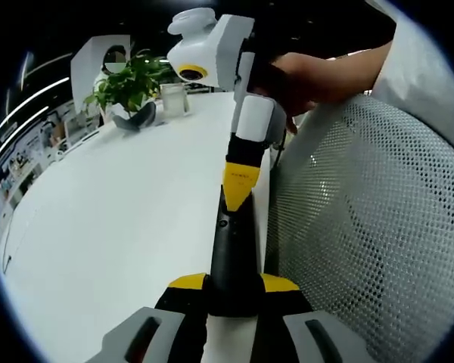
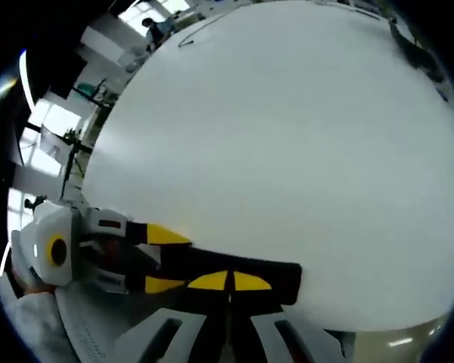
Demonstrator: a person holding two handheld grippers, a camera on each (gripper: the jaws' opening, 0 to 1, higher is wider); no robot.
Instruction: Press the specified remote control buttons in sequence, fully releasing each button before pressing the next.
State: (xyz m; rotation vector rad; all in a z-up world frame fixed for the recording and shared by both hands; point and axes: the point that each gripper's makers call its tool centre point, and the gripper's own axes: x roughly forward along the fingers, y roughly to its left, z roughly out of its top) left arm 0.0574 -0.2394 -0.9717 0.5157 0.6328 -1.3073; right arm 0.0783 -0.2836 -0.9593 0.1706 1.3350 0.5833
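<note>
Item: black remote [image 1: 232,253], held over a white table [image 1: 113,219].

Your left tongs [image 1: 233,286] grip the near end of the remote between their yellow-tipped jaws, clamped tight on both sides. Your right tongs [image 1: 240,185] come down from ahead, yellow tips narrowed together and resting on the remote's far end (in the right gripper view those tips [image 2: 228,281] sit on the remote [image 2: 234,276], and the left tongs [image 2: 157,259] hold it from the left). Beyond: a potted plant [image 1: 129,87], a glass [image 1: 173,99]. Right of your left tongs: a mesh chair back [image 1: 371,227].

Left gripper [image 1: 233,286] clamped, right gripper [image 2: 228,281] closed, tips pressing down.
</note>
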